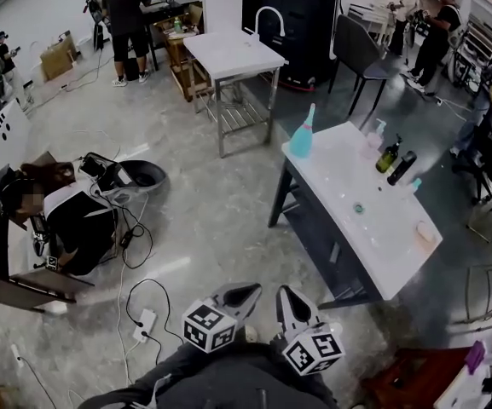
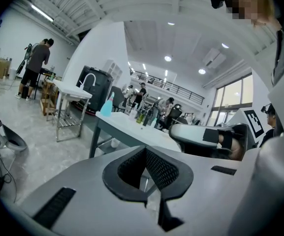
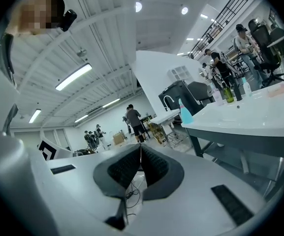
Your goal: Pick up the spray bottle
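- The left gripper [image 1: 247, 292] is lowest in the head view, its jaws together with nothing between them.
- Just beside it, the right gripper [image 1: 285, 295] has its jaws pressed together too, and is empty.
- The teal spray bottle [image 1: 302, 135] stands upright, well apart from both grippers.
- It stands on the far-left corner of the white counter [image 1: 382, 237].

Site: large open robotics lab or workshop hall. Evidence:
- polished grey concrete floor [image 1: 203, 220]
- high white ribbed ceiling with long strip lights [image 3: 73, 76]
- railed upper mezzanine walkway [image 2: 176, 88]
- white-topped work table on a dark metal frame [image 1: 380, 244], and a second steel-legged white bench [image 1: 228, 56]
- loose black cables [image 1: 133, 233] and a white power strip [image 1: 146, 320] on the floor
- brown cardboard boxes [image 1: 58, 56]
- people standing at far benches [image 1: 128, 11]
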Tool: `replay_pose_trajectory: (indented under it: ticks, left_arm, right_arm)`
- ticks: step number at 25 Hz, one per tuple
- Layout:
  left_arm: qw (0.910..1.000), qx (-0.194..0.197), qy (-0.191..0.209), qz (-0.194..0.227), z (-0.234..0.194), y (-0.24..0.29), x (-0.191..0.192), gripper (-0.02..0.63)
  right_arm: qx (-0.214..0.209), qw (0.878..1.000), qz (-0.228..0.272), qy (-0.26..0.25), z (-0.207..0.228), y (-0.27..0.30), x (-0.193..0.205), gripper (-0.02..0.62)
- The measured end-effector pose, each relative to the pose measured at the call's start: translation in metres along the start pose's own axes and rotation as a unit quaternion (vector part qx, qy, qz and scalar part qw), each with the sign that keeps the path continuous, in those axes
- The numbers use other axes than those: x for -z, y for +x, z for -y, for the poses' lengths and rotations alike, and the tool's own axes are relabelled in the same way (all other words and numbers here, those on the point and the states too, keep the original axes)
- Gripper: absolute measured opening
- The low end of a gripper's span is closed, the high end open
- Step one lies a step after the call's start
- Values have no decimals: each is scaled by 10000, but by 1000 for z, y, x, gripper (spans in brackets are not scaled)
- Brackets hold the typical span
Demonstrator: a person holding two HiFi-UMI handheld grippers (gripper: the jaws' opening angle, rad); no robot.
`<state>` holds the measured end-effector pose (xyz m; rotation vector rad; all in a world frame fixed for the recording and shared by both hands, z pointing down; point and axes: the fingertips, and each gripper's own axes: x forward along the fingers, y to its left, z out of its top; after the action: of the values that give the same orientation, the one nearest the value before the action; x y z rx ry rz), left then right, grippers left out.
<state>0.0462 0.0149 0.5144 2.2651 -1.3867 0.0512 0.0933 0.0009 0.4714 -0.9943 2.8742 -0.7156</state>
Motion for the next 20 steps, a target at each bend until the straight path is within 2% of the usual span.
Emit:
replay_pose_trajectory:
  ticks: [11,20]
  left_arm:
    - [9999,-23,14,-156,6,-3,6,6]
    - [9997,119,4,-199,-14,29,-6,6]
  right_arm:
    - [-5,9997,-11,229,0,-6,7,9]
    - [142,9997,-26,183,25,23,-1,9]
